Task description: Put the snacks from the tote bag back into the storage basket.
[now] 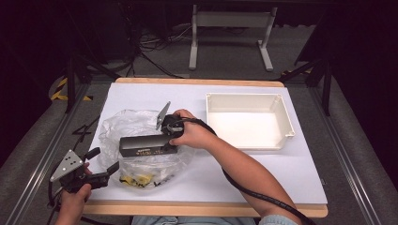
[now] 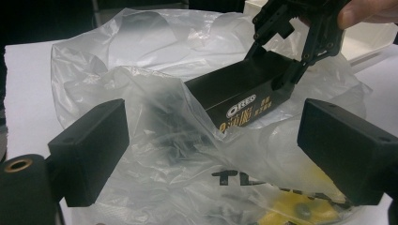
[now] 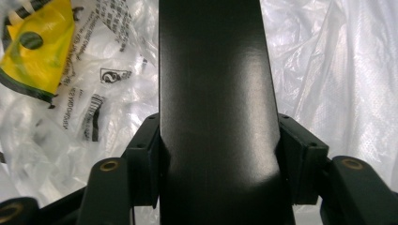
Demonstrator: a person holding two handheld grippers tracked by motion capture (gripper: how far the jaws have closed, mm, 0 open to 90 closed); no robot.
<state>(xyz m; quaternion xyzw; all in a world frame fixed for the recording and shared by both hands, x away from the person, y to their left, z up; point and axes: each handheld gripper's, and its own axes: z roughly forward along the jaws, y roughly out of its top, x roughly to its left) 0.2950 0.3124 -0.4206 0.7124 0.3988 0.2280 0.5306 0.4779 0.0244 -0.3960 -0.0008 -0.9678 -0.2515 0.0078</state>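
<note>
The right gripper [image 1: 165,132] is closed on a black Oreo box [image 1: 148,145]; in the right gripper view its two pads press flat on the long sides of the box [image 3: 213,103], which runs straight away from the camera between them. The grip sits at one end of the box, so most of its length sticks out free. This seems chosen so that the box can be drawn out of the clear plastic bag [image 1: 136,124] that lies crumpled around it, on the left half of the desk [image 1: 300,173].

In the left gripper view the box [image 2: 244,96] lies with its far end in the other claw while the bag's film folds over its near end.

The left gripper [image 1: 104,161] waits near the front left corner of the desk with its jaws wide apart and nothing between them, pointing at the bag. Probably it stands ready to pin the plastic down.

The white tray [image 1: 281,117] stands empty toward the back right corner, well apart from the box, likely the place where the box should go.
</note>
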